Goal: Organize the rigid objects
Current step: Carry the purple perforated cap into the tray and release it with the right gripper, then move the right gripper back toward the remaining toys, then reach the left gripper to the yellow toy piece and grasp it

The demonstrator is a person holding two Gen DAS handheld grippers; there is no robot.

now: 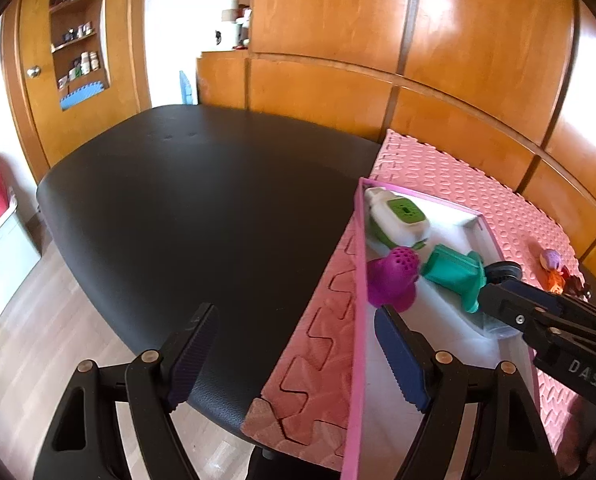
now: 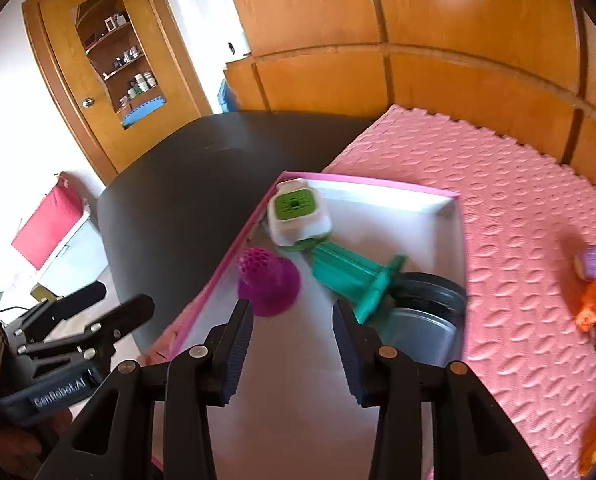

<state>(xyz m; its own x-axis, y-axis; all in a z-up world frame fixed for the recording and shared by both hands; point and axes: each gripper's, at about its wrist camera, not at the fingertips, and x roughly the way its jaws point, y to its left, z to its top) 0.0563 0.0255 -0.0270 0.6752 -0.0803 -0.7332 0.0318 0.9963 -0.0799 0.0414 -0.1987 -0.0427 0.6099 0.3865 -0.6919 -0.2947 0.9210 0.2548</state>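
You are holding both claws empty: the left gripper [image 1: 298, 356] gaping wide astride the box [image 1: 360, 280] wall, the right gripper [image 2: 293, 344] parted over the box floor, just short of the purple toy [image 2: 267, 286] lying inside.

Bare near half of the pink box [image 2: 456, 240] — far half crowded by purple toy [image 2: 267, 286], green piece [image 2: 354, 274].

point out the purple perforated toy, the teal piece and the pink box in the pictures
purple perforated toy [image 2: 267, 286], right wrist view, on its flared base
teal piece [image 2: 354, 274], right wrist view, on its ribbed shaft
pink box [image 1: 360, 264], left wrist view, on its near side wall's rim
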